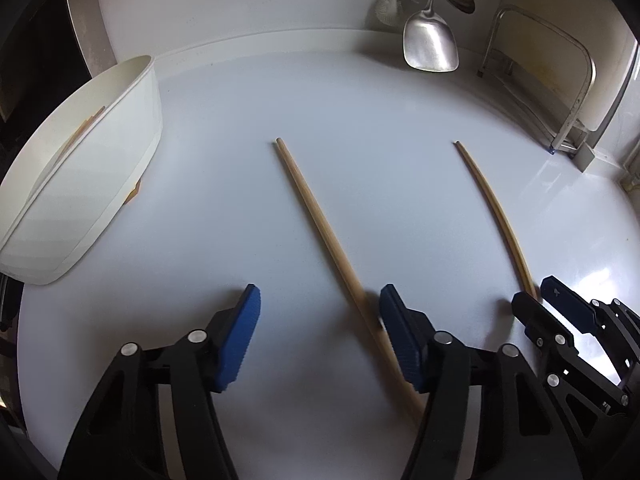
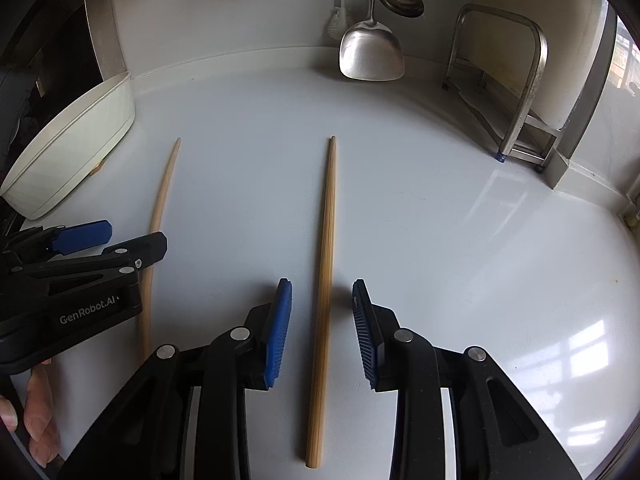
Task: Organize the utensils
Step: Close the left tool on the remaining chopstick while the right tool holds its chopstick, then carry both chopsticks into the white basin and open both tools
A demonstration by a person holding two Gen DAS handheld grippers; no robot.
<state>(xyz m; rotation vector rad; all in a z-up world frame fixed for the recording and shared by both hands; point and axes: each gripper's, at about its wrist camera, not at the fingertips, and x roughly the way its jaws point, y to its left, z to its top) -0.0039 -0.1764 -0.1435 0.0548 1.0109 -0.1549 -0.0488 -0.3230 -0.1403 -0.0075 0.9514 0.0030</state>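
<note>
Two long, thin, pale wooden chopsticks lie well apart on the white surface [image 2: 440, 208]. The left chopstick [image 1: 320, 226] runs under the released left hand-held gripper [image 1: 320, 304]; the right chopstick [image 2: 326, 264] sits between the released right hand-held gripper [image 2: 322, 300]'s blue pads.

Left tongs [image 1: 320, 300] and right tongs [image 2: 322, 300] both gape, seemingly low.

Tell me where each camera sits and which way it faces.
Left wrist: on the left tool, facing along the counter to the back wall; its own fingers and the right tool show.
Right wrist: on the right tool, facing the same way; the left tool and some of the person's fingers show.
Shared: two chopsticks, white container, hanging spatula.
</note>
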